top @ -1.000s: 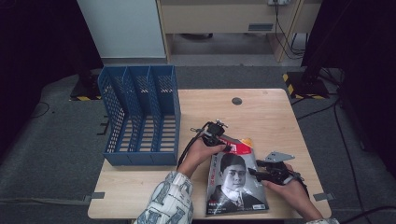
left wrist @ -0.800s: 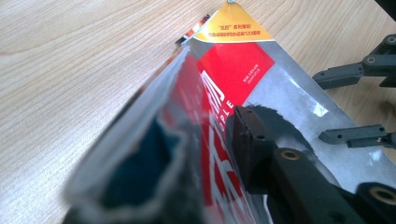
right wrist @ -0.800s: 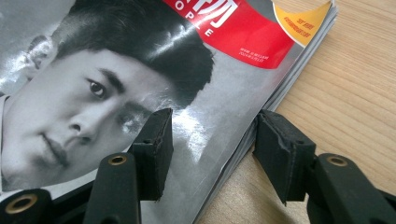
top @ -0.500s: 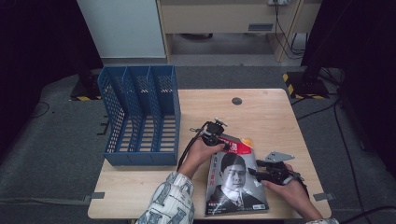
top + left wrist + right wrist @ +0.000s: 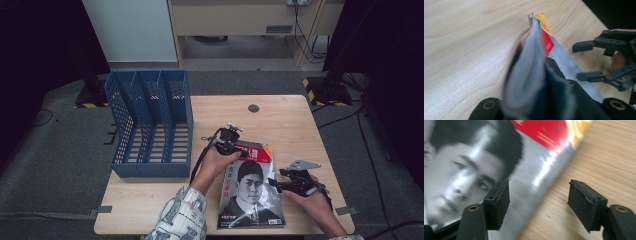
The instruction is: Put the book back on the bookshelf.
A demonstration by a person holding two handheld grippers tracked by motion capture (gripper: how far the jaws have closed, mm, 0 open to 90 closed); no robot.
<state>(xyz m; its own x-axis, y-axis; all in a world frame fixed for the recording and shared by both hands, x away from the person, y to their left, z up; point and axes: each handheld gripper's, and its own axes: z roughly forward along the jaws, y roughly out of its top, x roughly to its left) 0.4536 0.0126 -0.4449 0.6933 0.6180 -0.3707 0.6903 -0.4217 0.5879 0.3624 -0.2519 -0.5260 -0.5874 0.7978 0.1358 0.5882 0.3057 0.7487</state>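
A magazine (image 5: 250,192) with a black-and-white portrait and a red and yellow top strip lies on the wooden table (image 5: 295,125) near its front edge. My left gripper (image 5: 229,142) is shut on the magazine's (image 5: 534,75) top left corner; its jaws have just been closing there, and that edge is lifted off the wood. My right gripper (image 5: 280,184) sits low at the magazine's right edge. It is open, and its jaws have just been opening. One pad (image 5: 499,202) hangs over the cover (image 5: 474,157), the other over bare wood, and neither presses on anything.
A blue three-slot file rack (image 5: 150,120) stands on the table's left part, its open slots facing up. A small dark round hole (image 5: 253,108) lies near the far edge. Bare wood stretches behind and to the right of the magazine.
My left gripper has closed on the magazine's top corner and risen slightly, tilting that edge up. The right hand has stayed in place.
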